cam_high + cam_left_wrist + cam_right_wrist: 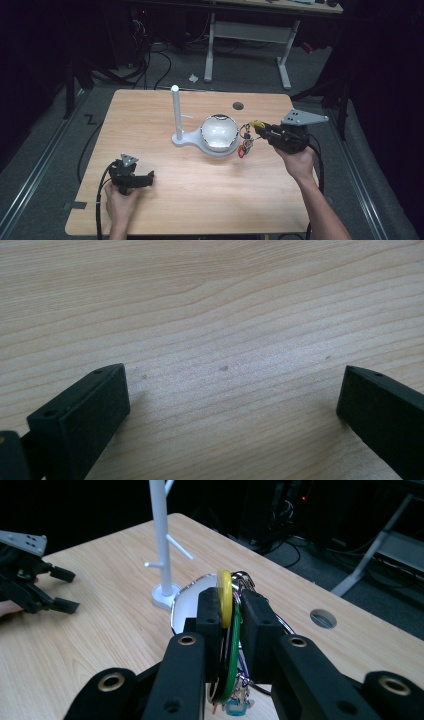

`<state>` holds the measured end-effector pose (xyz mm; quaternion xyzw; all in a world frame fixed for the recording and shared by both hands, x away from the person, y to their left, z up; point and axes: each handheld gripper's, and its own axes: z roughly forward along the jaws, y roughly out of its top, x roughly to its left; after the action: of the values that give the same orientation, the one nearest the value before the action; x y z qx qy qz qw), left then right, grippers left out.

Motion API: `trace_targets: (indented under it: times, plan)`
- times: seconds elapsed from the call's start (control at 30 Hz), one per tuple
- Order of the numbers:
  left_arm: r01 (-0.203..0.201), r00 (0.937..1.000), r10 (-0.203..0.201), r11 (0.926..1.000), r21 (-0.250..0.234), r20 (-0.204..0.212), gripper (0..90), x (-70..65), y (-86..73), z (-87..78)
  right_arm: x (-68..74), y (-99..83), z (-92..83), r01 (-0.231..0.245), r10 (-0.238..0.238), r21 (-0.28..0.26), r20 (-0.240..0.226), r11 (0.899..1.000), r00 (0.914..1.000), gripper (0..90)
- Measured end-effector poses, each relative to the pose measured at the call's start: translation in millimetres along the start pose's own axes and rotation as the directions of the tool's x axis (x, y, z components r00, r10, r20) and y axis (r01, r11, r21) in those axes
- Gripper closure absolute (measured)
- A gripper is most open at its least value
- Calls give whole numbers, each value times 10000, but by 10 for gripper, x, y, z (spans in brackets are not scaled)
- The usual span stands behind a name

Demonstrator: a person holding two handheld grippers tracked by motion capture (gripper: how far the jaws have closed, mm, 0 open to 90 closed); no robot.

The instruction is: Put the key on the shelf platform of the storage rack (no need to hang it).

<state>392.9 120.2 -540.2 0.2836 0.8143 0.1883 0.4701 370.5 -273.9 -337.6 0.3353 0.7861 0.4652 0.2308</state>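
Observation:
My right gripper [257, 128] hovers at the right of the table, shut on a bunch of keys with coloured tags [244, 145] that dangles beside a white bowl [218, 133]. Seen from the right gripper view, the jaws of this gripper [231, 606] pinch a yellow ring [224, 596] and a green ring [233, 650] of the bunch. A white stand [176, 113] with a tall post and small pegs [161, 545] rises from the bowl's base. My left gripper [148, 178] rests open near the table's front left, its jaws wide over bare wood [232, 385].
The wooden table [165, 205] has a round cable hole [238, 106] at its far edge. Behind the table a desk frame [285, 60] stands on the floor among cables. In the right gripper view the left gripper [62, 590] sits at the far left.

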Motion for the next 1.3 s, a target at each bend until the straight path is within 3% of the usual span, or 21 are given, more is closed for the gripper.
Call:
trace_targets:
  times: [0.5,0.77,1.3]
  plan:
    - [0,10000,0,10000,5,1,8,0,0,0,72,330,6,300,-318,-317,-585,9990,9978,800]
    - [-25,10000,25,10000,6,10,8,2,0,0,107,518,122,427,-460,-407,-853,9983,9953,799]
    - [2,10000,-2,10000,-12,-14,9,0,0,-1,75,567,407,305,-323,-215,-873,9993,9957,798]
